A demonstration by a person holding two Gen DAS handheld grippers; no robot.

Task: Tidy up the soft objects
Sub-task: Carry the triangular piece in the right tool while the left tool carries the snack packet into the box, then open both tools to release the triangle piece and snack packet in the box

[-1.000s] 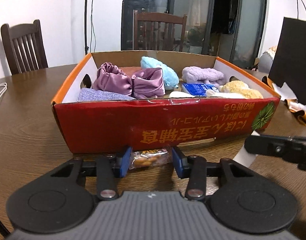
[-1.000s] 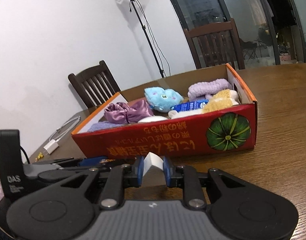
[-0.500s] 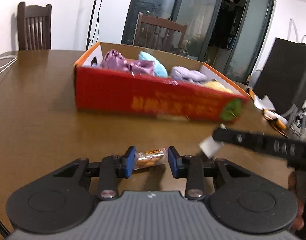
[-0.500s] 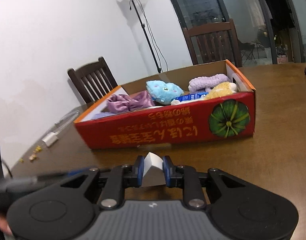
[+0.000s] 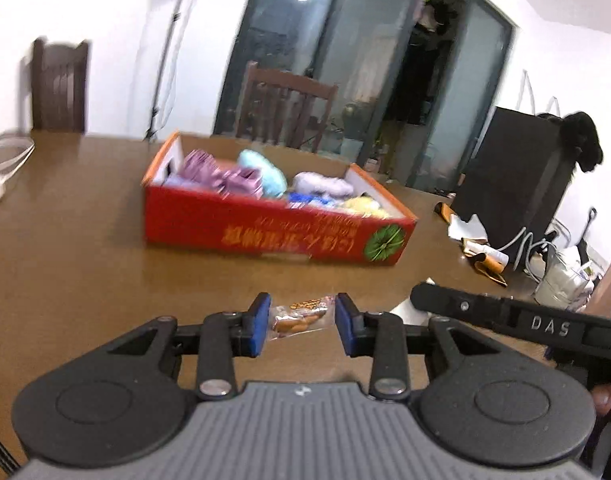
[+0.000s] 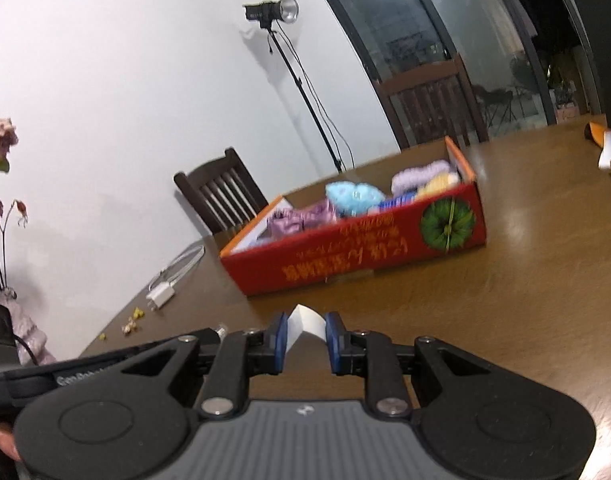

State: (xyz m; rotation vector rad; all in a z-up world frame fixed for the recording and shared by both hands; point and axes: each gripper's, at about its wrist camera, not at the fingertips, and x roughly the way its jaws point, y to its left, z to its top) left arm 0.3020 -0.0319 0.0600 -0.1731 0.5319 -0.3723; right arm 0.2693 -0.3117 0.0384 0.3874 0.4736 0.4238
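My left gripper (image 5: 302, 322) is shut on a clear snack packet (image 5: 299, 317) with orange-brown pieces inside, held above the wooden table. Between the blue pads of my right gripper (image 6: 304, 334) sits a white folded piece (image 6: 304, 322), and that gripper is shut on it. Farther off stands the red cardboard box (image 5: 265, 230), (image 6: 369, 258). It holds a purple satin headband (image 5: 221, 174), a light blue plush (image 5: 267, 172), a lilac fuzzy piece (image 5: 323, 184) and a yellow plush (image 5: 363, 205). The right gripper's arm (image 5: 517, 318) crosses the left wrist view at the right.
A black bag (image 5: 513, 192) and loose cables (image 5: 533, 244) stand at the table's right end. A white charger with cable (image 6: 165, 290) and small crumbs (image 6: 131, 322) lie at the left. Wooden chairs (image 5: 283, 110) (image 6: 219, 196) ring the table, and a light stand (image 6: 271, 12) is behind it.
Both grippers have pulled back from the red box and risen a little, each with its item still gripped. The box now looks smaller and farther away in both views.
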